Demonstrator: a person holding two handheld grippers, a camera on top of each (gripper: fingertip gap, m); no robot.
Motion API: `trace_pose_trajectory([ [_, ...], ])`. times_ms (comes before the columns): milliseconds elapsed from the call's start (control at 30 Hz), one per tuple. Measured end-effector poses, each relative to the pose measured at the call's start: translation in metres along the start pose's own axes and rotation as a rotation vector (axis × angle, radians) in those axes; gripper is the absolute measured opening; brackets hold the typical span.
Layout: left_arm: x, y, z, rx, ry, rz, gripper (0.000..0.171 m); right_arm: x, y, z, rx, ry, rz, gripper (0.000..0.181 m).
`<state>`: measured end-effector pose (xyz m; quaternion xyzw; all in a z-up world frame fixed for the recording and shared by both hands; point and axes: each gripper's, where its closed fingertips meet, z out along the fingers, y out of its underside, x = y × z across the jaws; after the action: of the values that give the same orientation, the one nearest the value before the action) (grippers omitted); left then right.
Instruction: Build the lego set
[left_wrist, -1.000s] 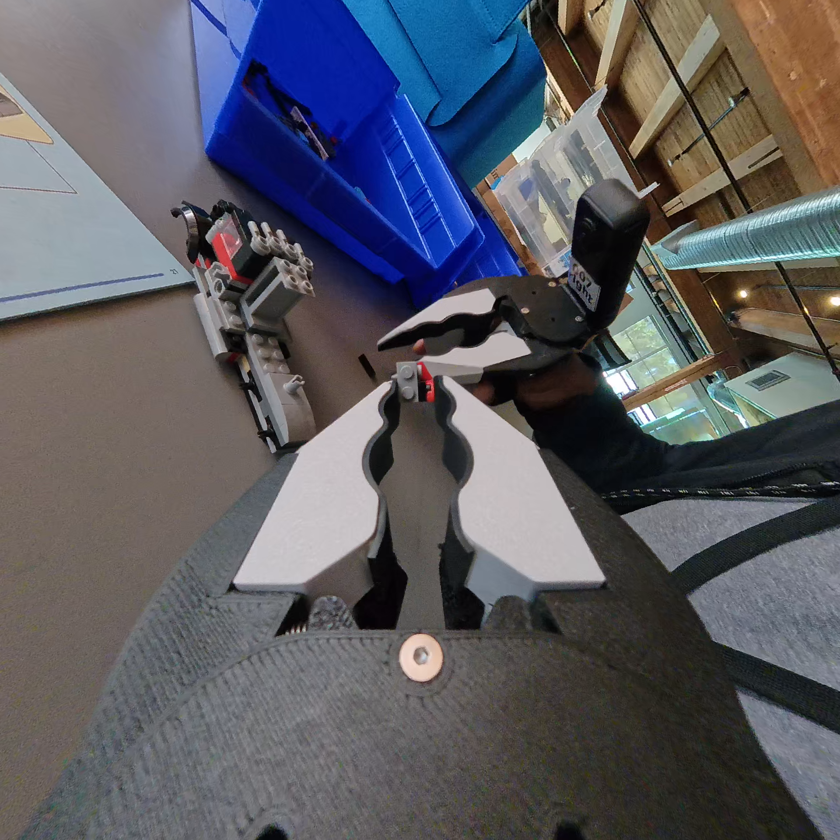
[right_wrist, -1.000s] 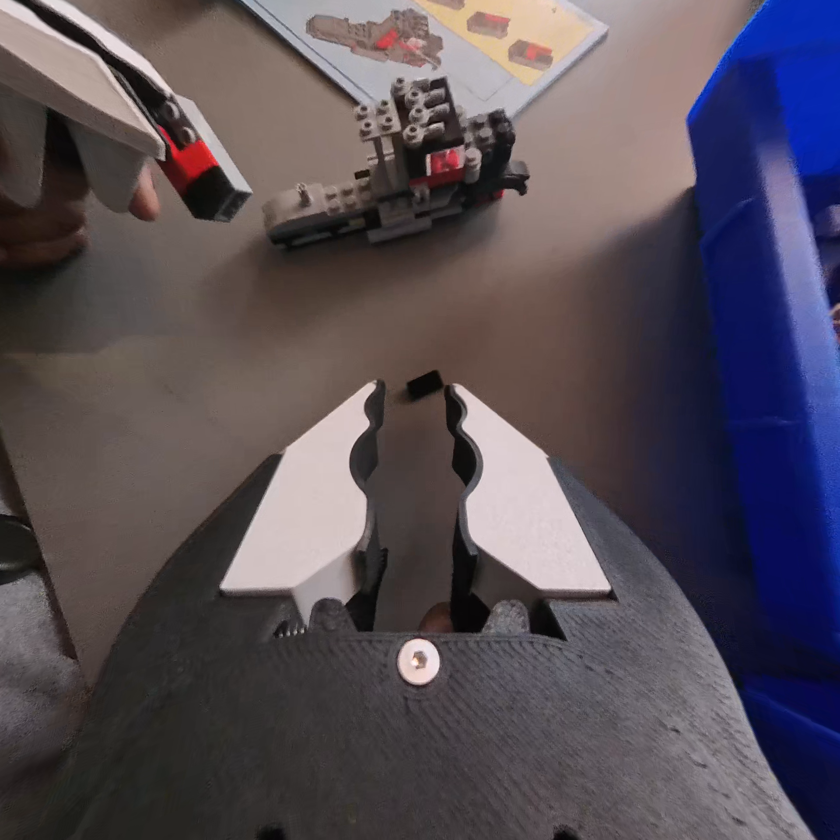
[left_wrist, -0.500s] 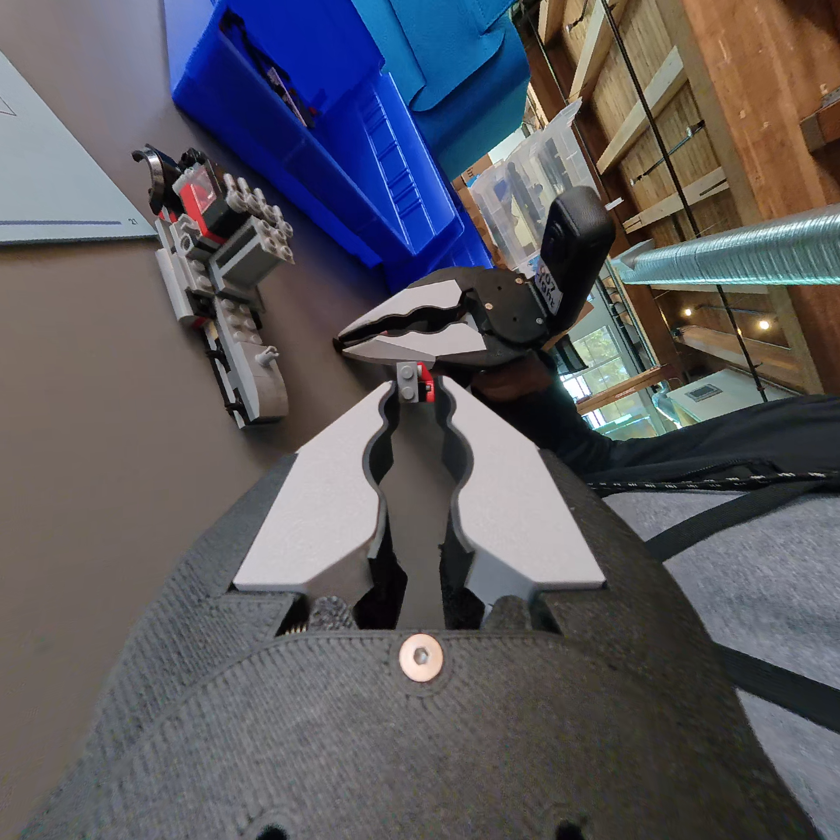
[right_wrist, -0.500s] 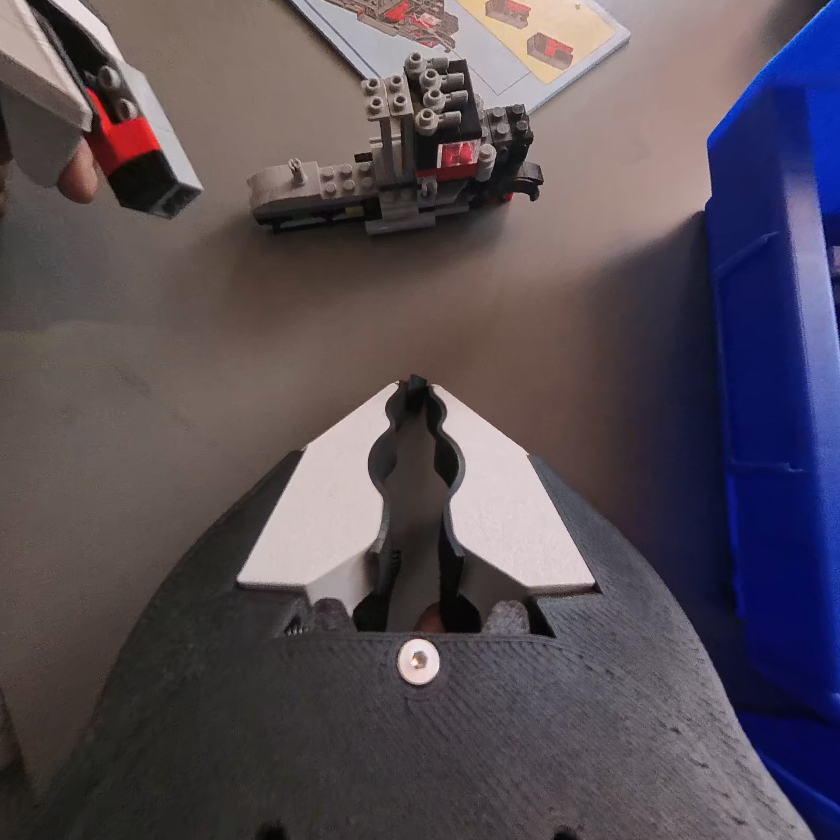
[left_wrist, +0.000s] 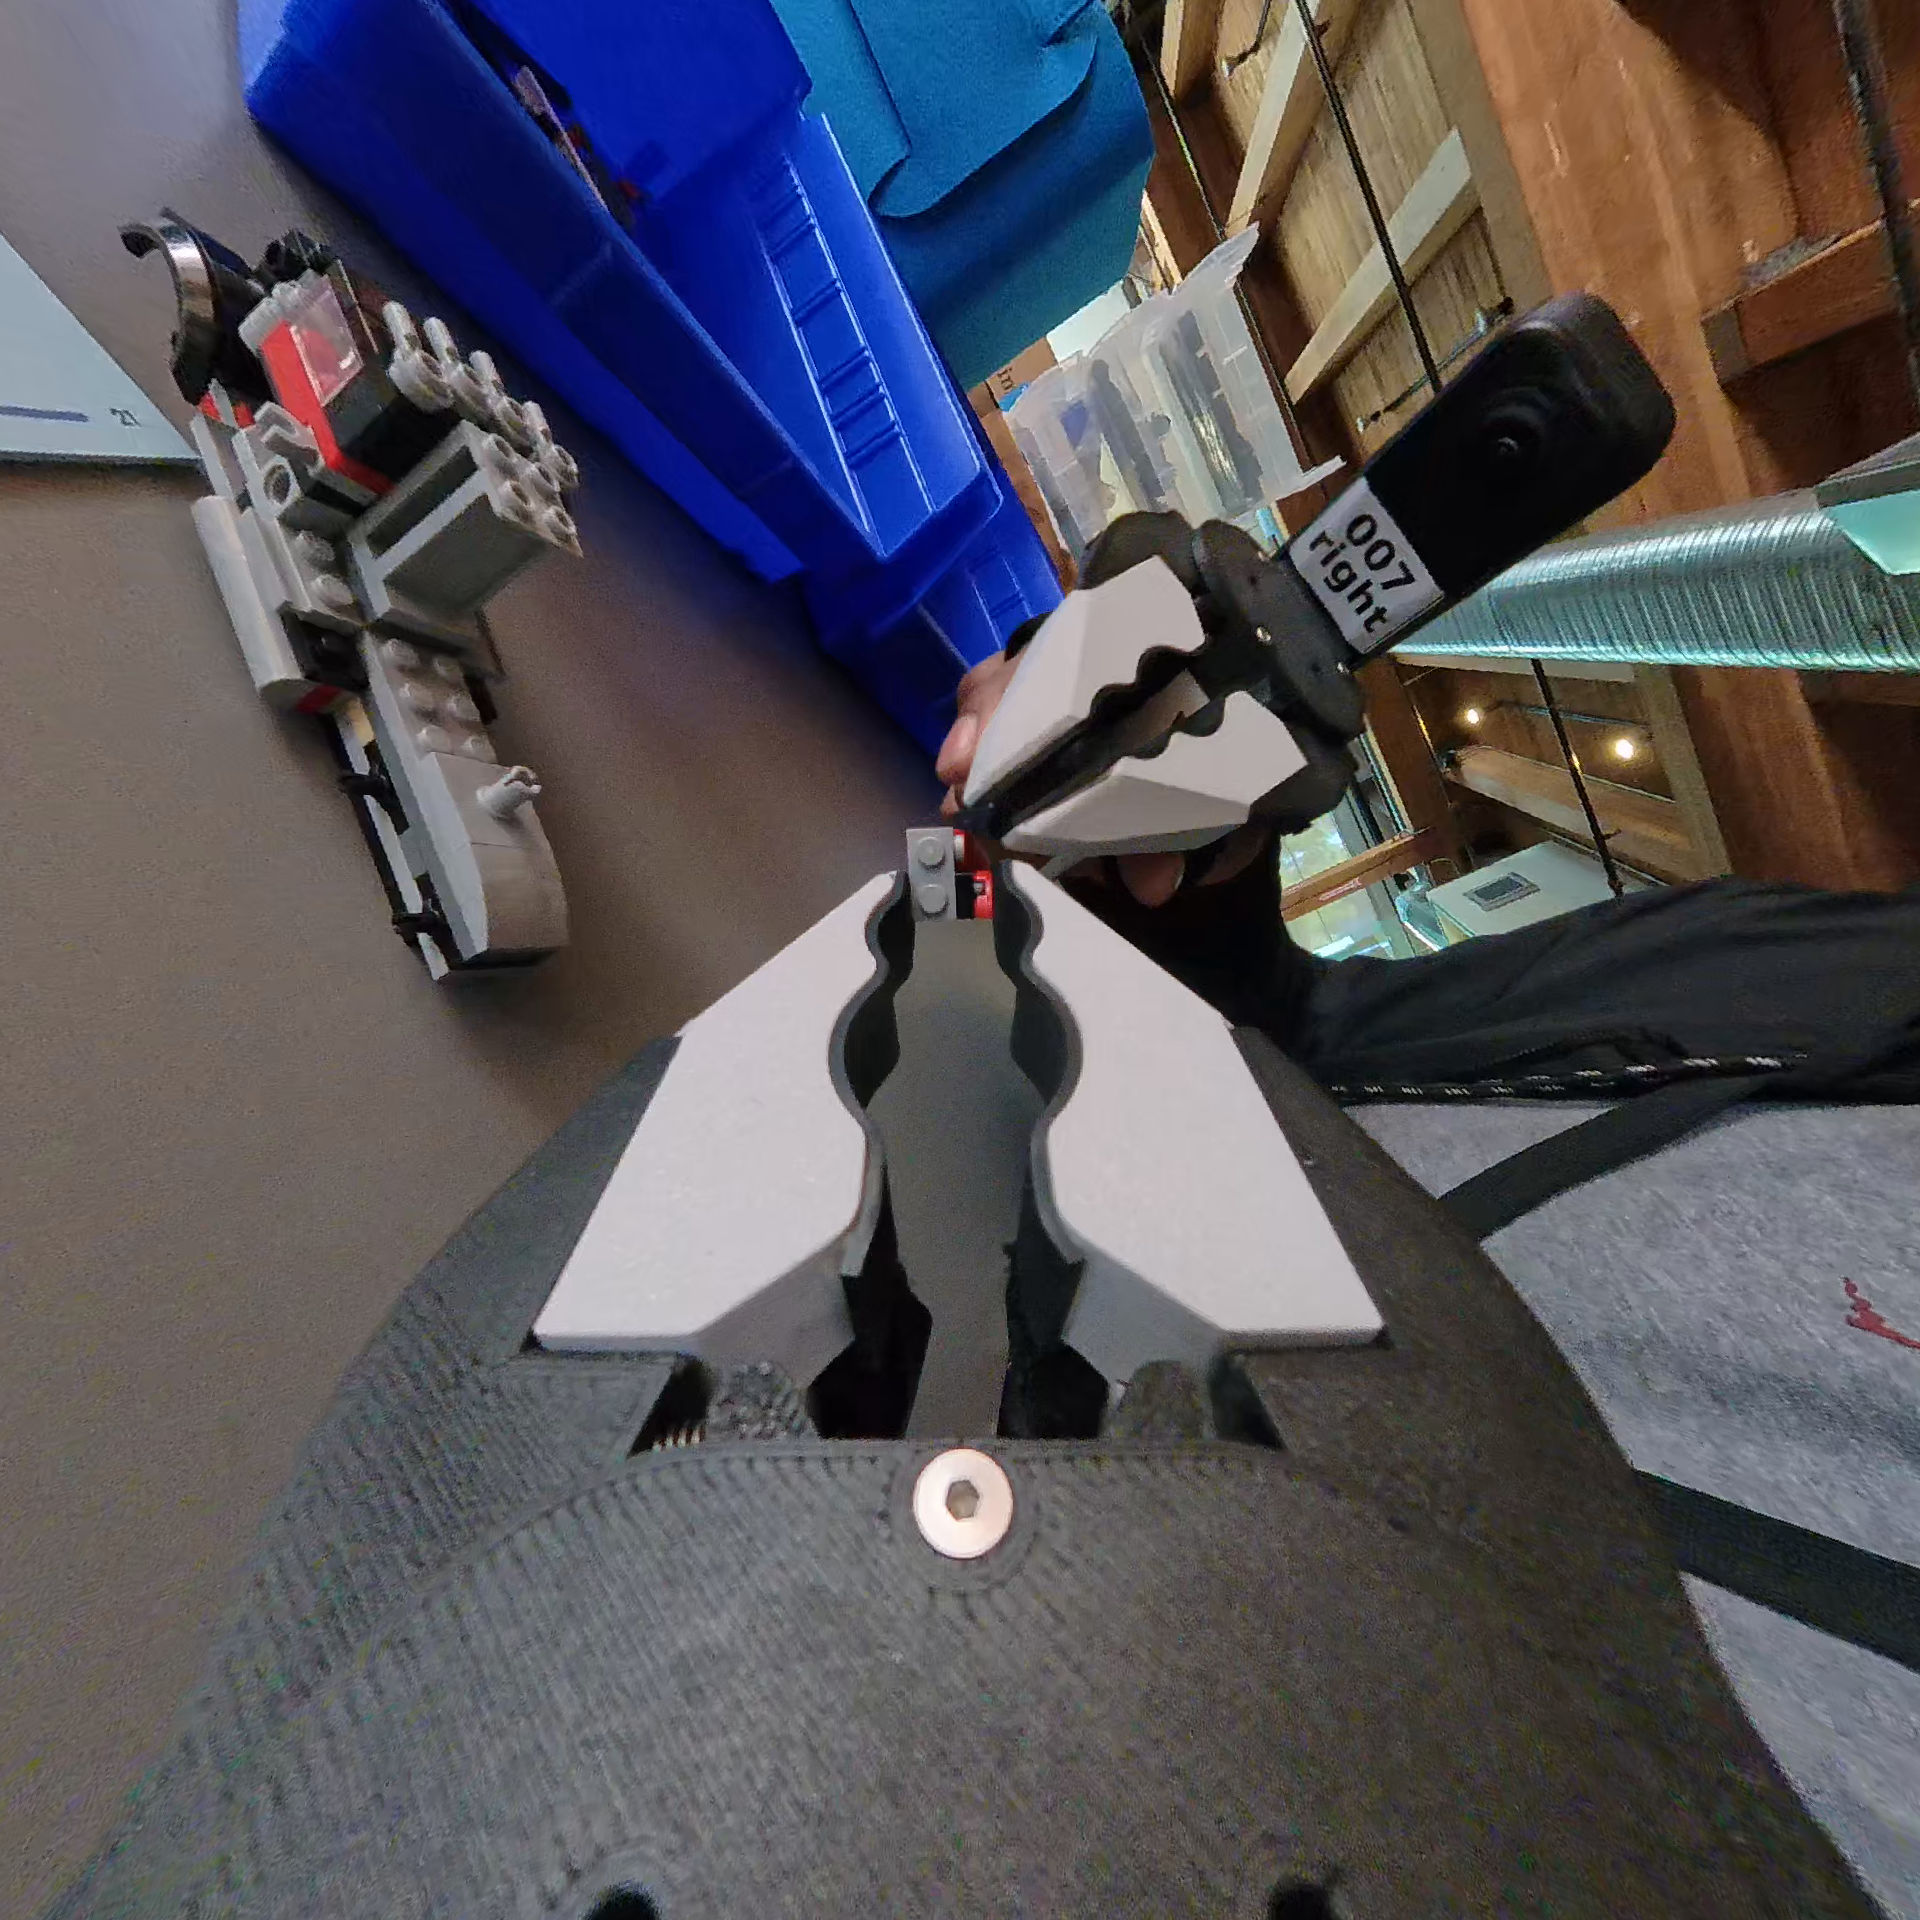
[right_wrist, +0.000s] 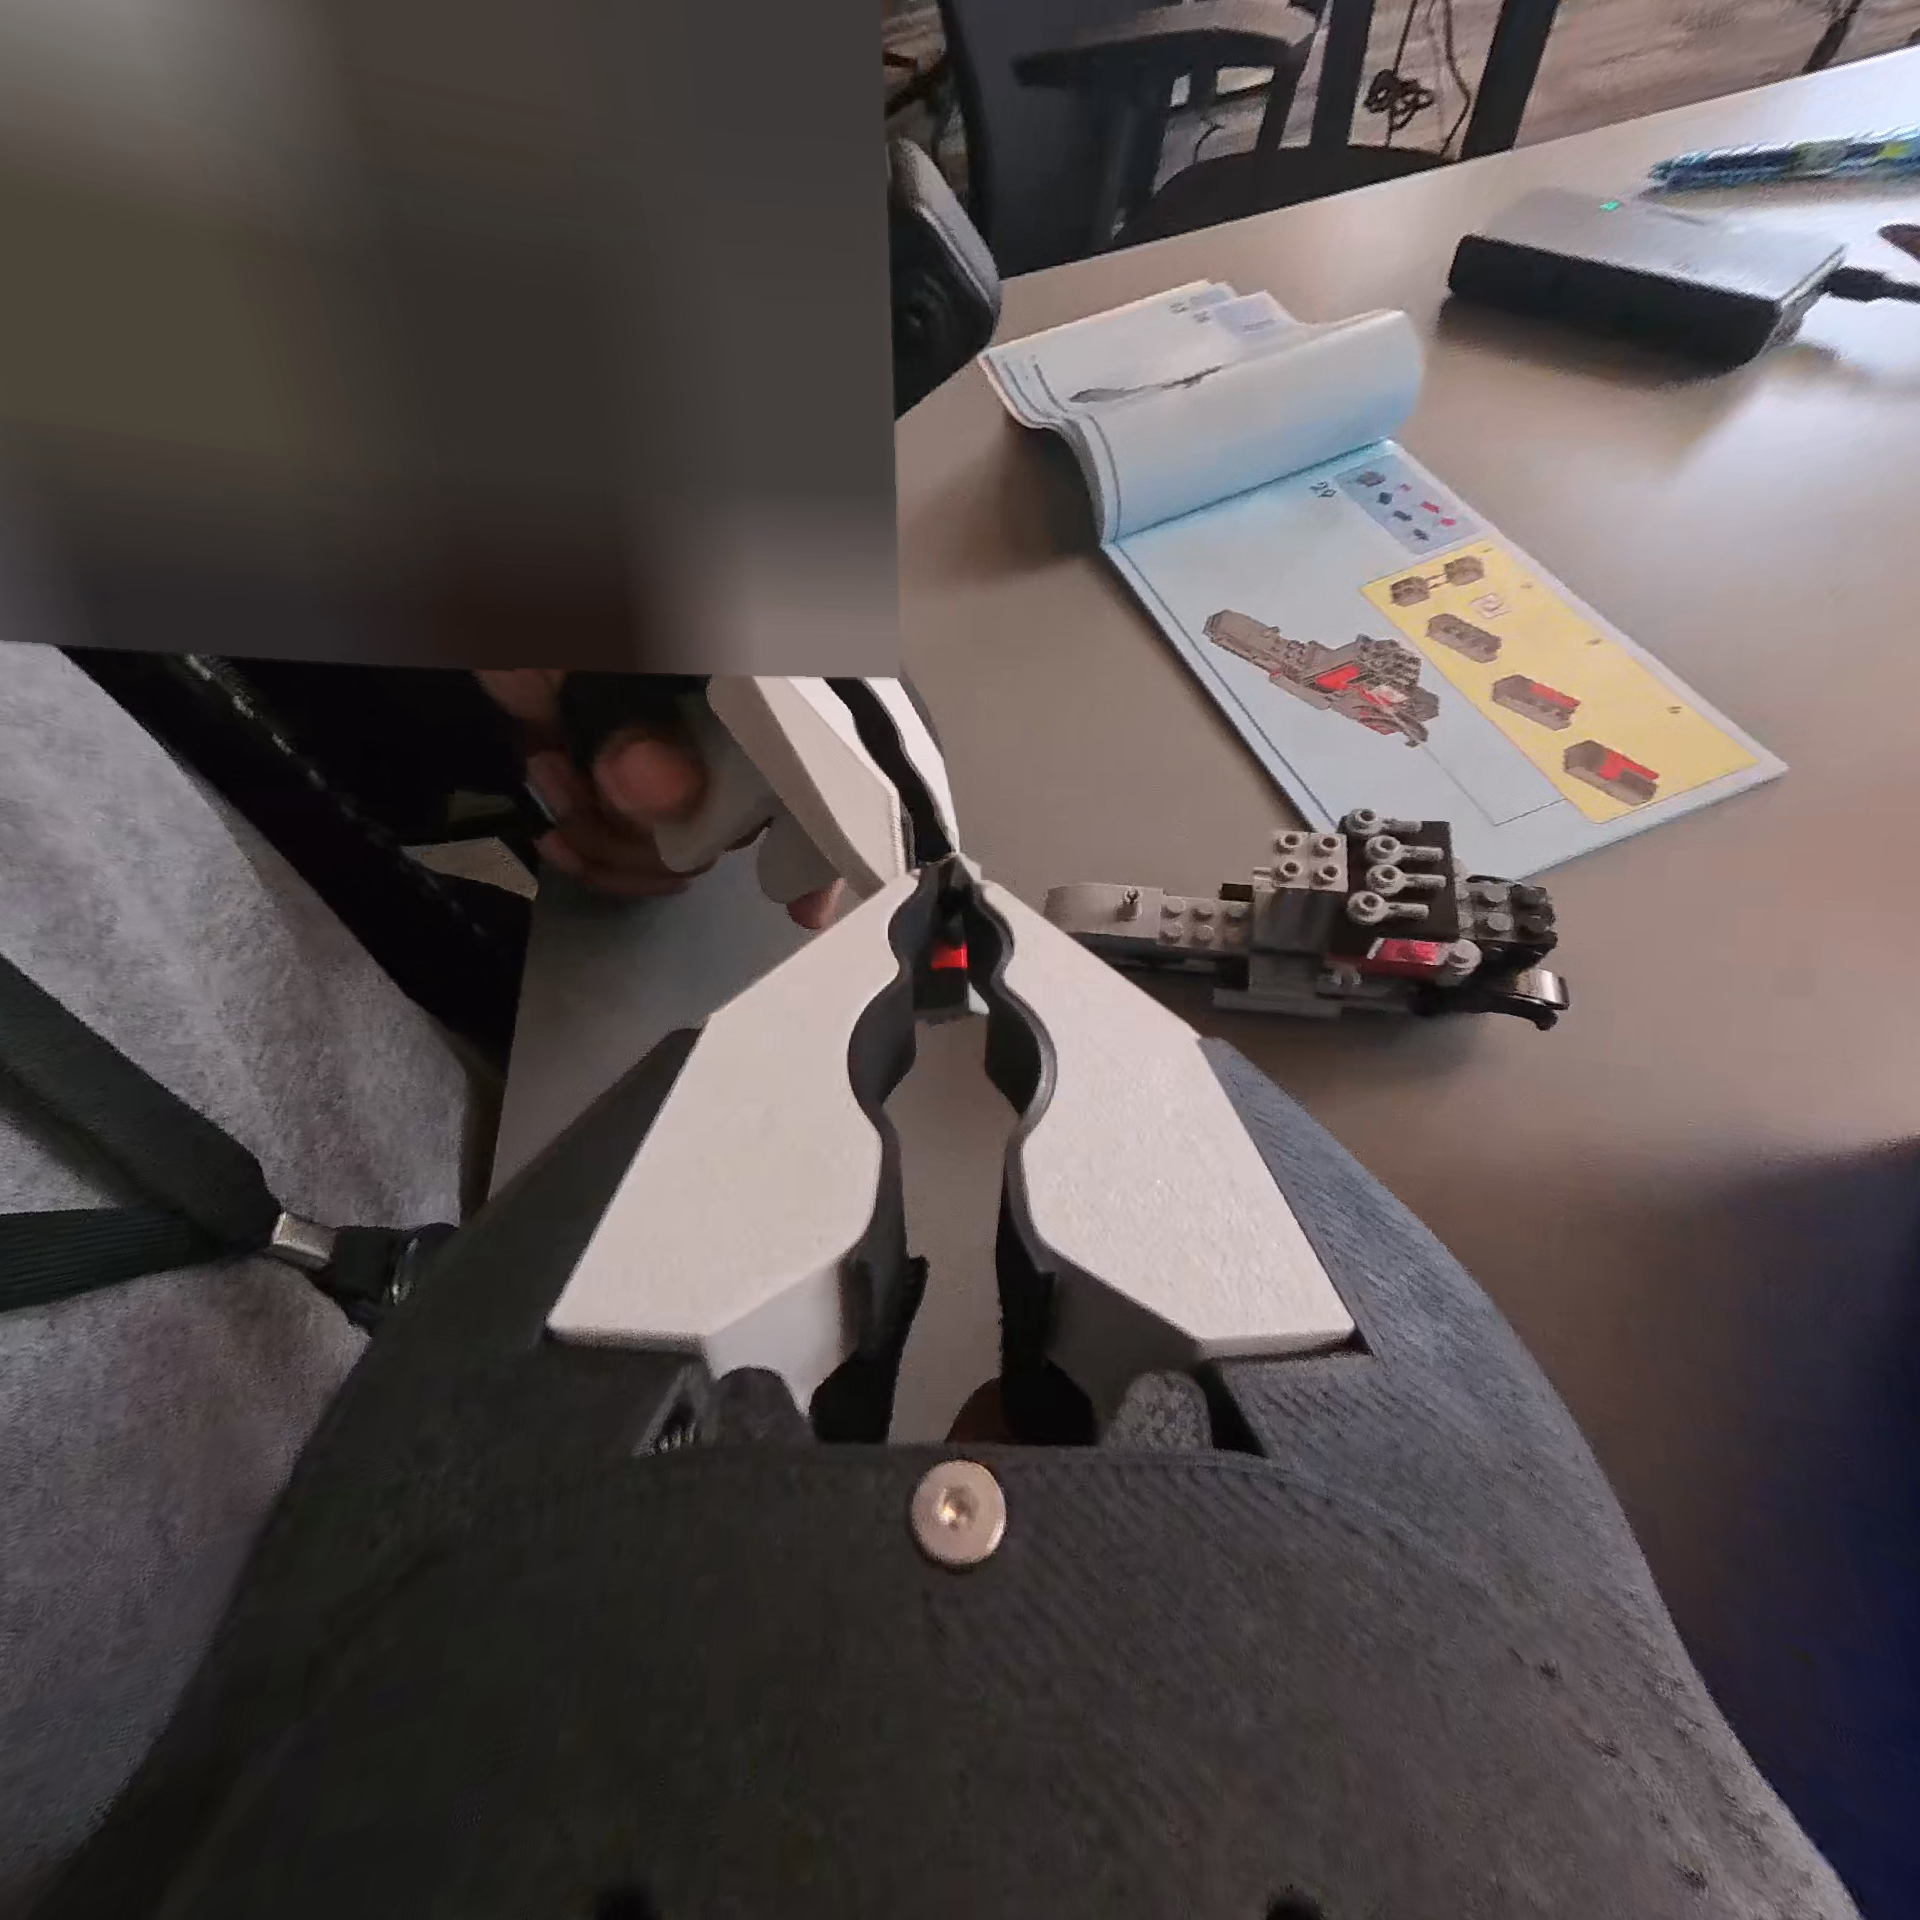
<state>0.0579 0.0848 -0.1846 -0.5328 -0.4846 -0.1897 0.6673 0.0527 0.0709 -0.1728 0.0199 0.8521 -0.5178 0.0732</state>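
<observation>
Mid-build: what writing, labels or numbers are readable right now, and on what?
White sticker on the right gripper's black camera: legible print, not transcribed here.
Open instruction booklet: small page and step numbers, not transcribed.
Lego model: no writing visible.

Left wrist view sits low and rolled sideways over the counter (left_wrist: 208, 1143), facing the blue bins (left_wrist: 644, 312) and the right hand-held gripper (left_wrist: 997, 821) close ahead. Right wrist view looks down across the counter toward the manual (right_wrist: 1455, 644). Both views share the lego model (left_wrist: 384, 582) (right_wrist: 1340, 925) and the meeting fingertips.
</observation>
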Motion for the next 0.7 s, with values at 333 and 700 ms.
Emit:
trace_pose_trajectory([
  [333,-0.0004,0.0027,0.0009,-0.021,0.003,-0.002,0.015,-0.004,0.0013,0.0021,-0.006,-0.061,0.042,0.005],
  [700,0.0029,-0.0001,-0.0009,-0.014,0.046,-0.031,0.015,-0.0056,-0.0029,0.0015,0.027,-0.113,0.093,0.009],
])
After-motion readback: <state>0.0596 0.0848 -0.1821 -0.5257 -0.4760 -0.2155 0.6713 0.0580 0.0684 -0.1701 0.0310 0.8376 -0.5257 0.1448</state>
